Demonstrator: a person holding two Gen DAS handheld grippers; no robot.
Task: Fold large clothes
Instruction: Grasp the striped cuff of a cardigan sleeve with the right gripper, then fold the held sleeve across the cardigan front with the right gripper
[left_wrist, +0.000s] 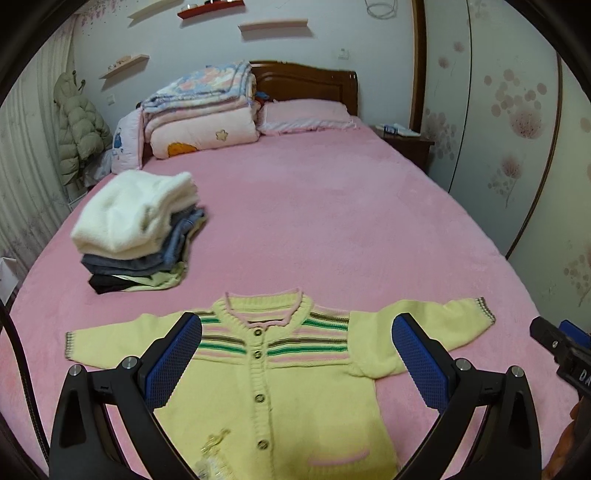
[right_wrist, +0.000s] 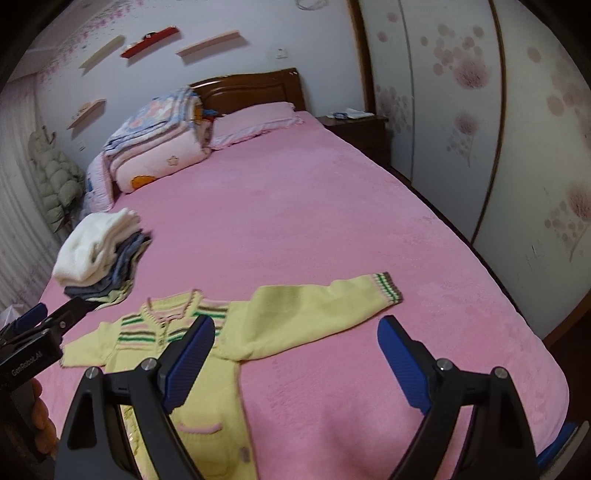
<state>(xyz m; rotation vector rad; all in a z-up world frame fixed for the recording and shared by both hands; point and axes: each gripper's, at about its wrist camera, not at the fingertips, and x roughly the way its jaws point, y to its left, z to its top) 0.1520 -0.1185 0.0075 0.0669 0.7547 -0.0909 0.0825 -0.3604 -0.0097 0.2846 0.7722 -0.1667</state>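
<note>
The left gripper (left_wrist: 295, 343) hung over the yellow cardigan (left_wrist: 295, 387), tipped down at it, with its two blue pads (left_wrist: 421, 365) spread wide and nothing between them. The right gripper (right_wrist: 295, 350) hung beside it, over the cardigan's right sleeve, tipped down too, its jaws wide apart and empty. Neither one touched the cardigan.

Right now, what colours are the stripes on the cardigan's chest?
Green, brown and pink stripes on the pale yellow cardigan; clearest in the left wrist view.
</note>
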